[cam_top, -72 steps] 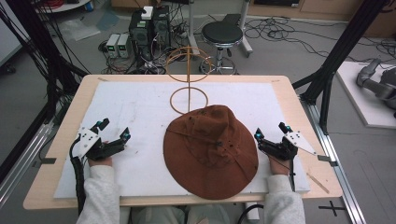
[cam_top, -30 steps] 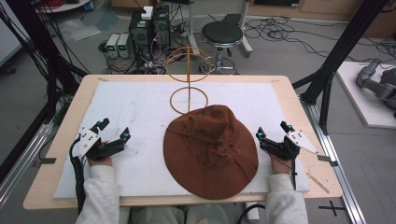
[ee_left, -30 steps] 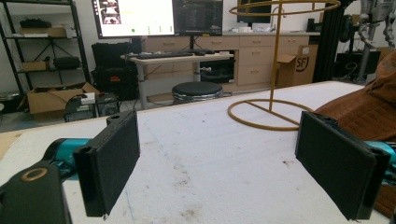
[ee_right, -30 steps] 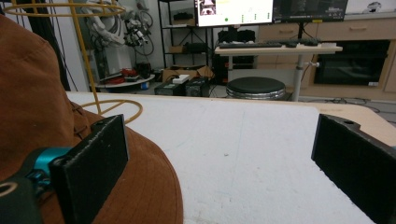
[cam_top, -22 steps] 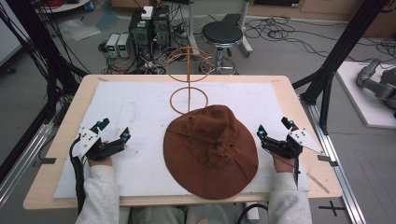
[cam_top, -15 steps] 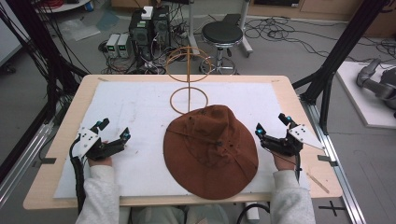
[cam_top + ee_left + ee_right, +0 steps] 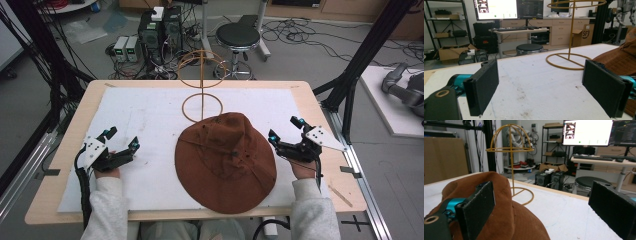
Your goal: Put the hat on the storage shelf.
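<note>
A brown hat (image 7: 226, 162) lies crown-up on the white mat (image 7: 150, 120) that covers the wooden worktop (image 7: 60, 180), its brim reaching the near edge just right of centre. Behind it, towards the far edge, stands a gold wire hat stand (image 7: 202, 85) (a flat ring for a base, a thin upright post, a domed wire crown on top); the hat's far brim overlaps the near arc of that base ring.

The left gripper (image 7: 120, 145) rests low over the mat near the worktop's left edge, well apart from the hat, with its jaws spread wide and nothing between them. In the left gripper view, bare stained mat lies between the two black pads (image 7: 482, 88), and the stand's base ring and the hat's edge (image 7: 616, 61) sit ahead to the right.

The right gripper (image 7: 286, 131) is at the worktop's right edge, just beside the hat's brim, its jaws likewise spread and empty. In the right gripper view the near pad (image 7: 475, 210) stands in front of the hat's brown cloth (image 7: 506, 220); whether it touches the cloth cannot be told.
</note>
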Tool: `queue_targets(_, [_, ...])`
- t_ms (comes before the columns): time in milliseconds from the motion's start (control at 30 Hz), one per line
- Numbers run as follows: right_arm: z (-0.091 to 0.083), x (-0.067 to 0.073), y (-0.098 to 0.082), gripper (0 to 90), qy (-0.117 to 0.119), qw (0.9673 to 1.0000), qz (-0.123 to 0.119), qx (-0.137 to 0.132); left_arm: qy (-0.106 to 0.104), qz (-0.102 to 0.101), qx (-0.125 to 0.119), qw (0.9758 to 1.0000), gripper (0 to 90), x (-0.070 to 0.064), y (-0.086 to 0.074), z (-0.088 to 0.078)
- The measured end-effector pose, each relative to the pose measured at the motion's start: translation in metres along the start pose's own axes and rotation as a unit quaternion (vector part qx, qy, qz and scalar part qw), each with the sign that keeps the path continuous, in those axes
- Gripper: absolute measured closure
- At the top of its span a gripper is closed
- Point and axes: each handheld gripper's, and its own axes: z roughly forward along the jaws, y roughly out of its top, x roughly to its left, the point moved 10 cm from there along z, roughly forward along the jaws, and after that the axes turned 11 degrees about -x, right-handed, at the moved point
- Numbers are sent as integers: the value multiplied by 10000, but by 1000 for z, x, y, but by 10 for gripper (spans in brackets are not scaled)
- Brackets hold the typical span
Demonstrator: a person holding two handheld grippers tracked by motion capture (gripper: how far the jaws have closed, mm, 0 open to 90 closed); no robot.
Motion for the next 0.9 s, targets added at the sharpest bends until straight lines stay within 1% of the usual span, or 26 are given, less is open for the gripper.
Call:
queue_targets(100, [3,6,3,127,184,9998,-51,53,-6,0,10,10000,143,0,0,0])
queue_targets(200, [6,11,3,128,347,9993,-114,127,-6,0,10,10000,143,0,0,0])
queue_targets(300, [10,17,2,128,528,9982,-90,255,-6,0,10,10000,143,0,0,0])
queue_targets(400, [13,24,1,136,676,9970,-159,346,-6,-1,11,10000,143,0,0,0])
queue_targets(433, [14,26,2,136,719,9966,-153,371,0,-5,8,10000,143,0,0,0])
queue_targets(467, [16,28,2,136,760,9961,-219,385,-1,-6,8,10000,143,0,0,0])
queue_targets(500, [16,30,2,137,791,9957,-182,442,0,-7,9,10000,143,0,0,0])
queue_targets(833, [28,48,4,153,1105,9918,-214,611,0,-9,6,10000,143,0,0,0])
queue_targets(900, [29,54,2,153,1191,9903,-159,695,3,-8,3,10000,143,0,0,0])
